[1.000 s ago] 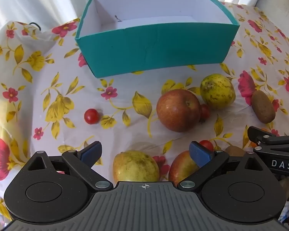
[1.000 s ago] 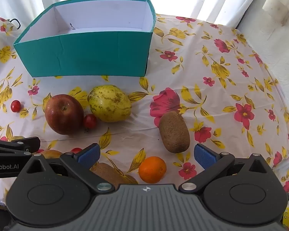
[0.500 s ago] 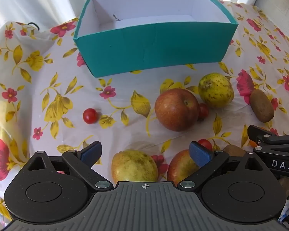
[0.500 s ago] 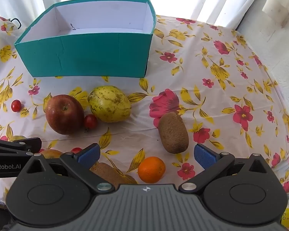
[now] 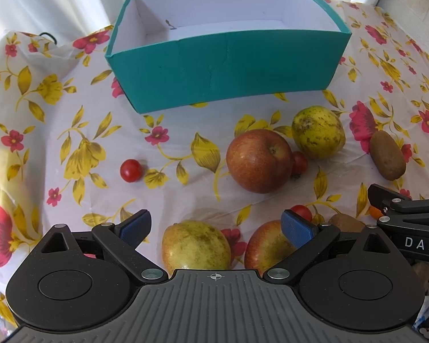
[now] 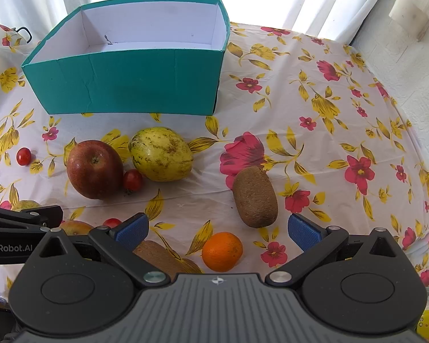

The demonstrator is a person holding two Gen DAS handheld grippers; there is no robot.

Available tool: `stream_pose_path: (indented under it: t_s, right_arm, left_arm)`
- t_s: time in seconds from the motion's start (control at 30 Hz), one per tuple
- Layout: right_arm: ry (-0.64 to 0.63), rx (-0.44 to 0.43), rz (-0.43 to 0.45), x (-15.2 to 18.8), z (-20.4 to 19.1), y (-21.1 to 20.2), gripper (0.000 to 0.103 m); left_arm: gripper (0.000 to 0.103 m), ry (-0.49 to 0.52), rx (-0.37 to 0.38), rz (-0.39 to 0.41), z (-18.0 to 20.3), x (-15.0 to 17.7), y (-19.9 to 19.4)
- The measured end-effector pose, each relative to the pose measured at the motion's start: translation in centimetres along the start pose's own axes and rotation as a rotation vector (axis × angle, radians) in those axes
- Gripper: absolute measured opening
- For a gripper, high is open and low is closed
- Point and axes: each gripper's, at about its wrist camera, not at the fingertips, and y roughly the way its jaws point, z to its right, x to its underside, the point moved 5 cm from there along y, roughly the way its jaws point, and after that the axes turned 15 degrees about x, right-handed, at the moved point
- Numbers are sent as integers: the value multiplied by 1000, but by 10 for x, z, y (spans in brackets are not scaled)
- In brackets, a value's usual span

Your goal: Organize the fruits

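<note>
A teal box (image 5: 228, 65) with a white, empty inside stands at the back of the flowered table; it also shows in the right wrist view (image 6: 128, 85). Fruits lie loose in front of it: a red apple (image 5: 258, 160), a yellow-green pear (image 5: 318, 132), a kiwi (image 5: 387, 155) and cherry tomatoes (image 5: 131, 170). My left gripper (image 5: 216, 225) is open and empty above a second pear (image 5: 196, 245) and a second apple (image 5: 267, 247). My right gripper (image 6: 218, 227) is open and empty above an orange (image 6: 222, 251), between two kiwis (image 6: 255, 196).
The flowered tablecloth (image 6: 329, 114) covers the whole table and drops off at the right edge by a white wall (image 6: 420, 57). White curtains (image 5: 57, 0) hang behind the box. The right gripper's body (image 5: 409, 214) shows at the right of the left wrist view.
Both grippers have drawn back slightly toward me, so the fruits and the box sit a little farther away in view. Nothing was taken hold of; both stay open.
</note>
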Motion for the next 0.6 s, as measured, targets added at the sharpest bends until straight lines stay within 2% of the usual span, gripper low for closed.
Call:
stream_pose_path:
  t_s: [0.6]
  right_arm:
    - [1,-11,-7,-1,4,4,103]
  left_arm:
    - [100,8,-1,-9,3,-3,4]
